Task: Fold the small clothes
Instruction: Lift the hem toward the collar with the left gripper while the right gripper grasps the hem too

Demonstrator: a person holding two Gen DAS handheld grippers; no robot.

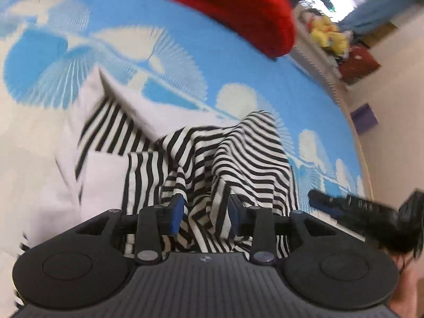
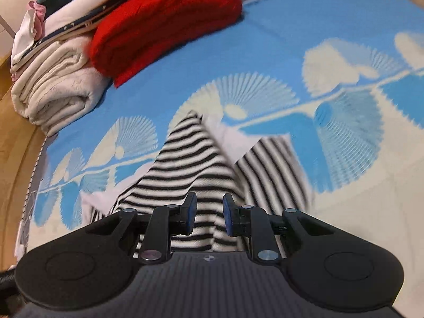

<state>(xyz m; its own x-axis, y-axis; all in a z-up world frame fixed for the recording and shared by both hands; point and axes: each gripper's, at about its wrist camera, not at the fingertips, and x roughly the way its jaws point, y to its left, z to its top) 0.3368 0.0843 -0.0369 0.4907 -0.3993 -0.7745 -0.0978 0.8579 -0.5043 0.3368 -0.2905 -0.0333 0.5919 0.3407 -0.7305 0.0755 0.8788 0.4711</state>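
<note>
Lying bunched on the blue and white bedspread, the striped garment ran lengthwise from the lower centre up to a point at mid-frame in the right wrist view. The right gripper was clamped on a fold of it. The left gripper stood apart, cloth between its pads but not pinched. A red blanket sat at upper left.
</note>
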